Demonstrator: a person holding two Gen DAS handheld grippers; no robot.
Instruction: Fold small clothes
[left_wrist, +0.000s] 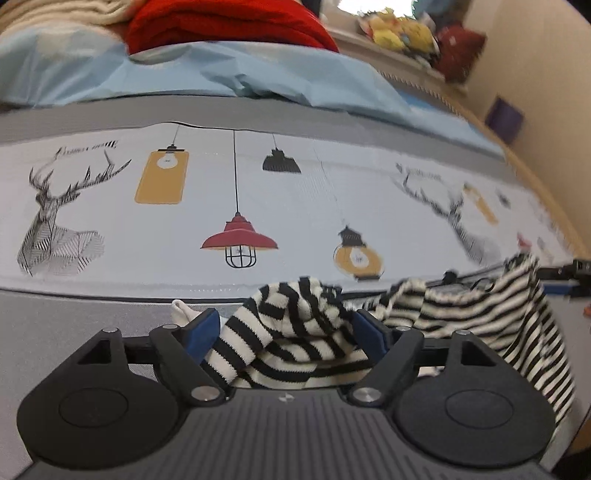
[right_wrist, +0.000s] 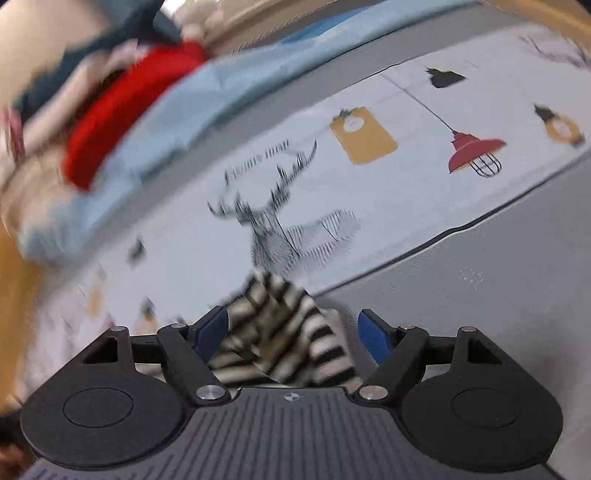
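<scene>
A small black-and-white striped garment (left_wrist: 461, 314) hangs stretched between my two grippers above the bed. In the left wrist view, one bunched end (left_wrist: 291, 332) fills the space between the blue pads of my left gripper (left_wrist: 288, 328), which looks open wide around it. In the right wrist view, the other end (right_wrist: 284, 332) lies against the left blue pad (right_wrist: 210, 328) of my right gripper (right_wrist: 291, 332); the right pad (right_wrist: 373, 336) stands apart from the cloth. The right view is blurred by motion.
Below lies a grey bedspread (left_wrist: 295, 192) printed with deer and lamps. Behind it are a light blue sheet (left_wrist: 221, 74), a red folded cloth (left_wrist: 229, 22) and cream knitwear (left_wrist: 55, 14). A shelf with stuffed toys (left_wrist: 402, 29) stands at the back right.
</scene>
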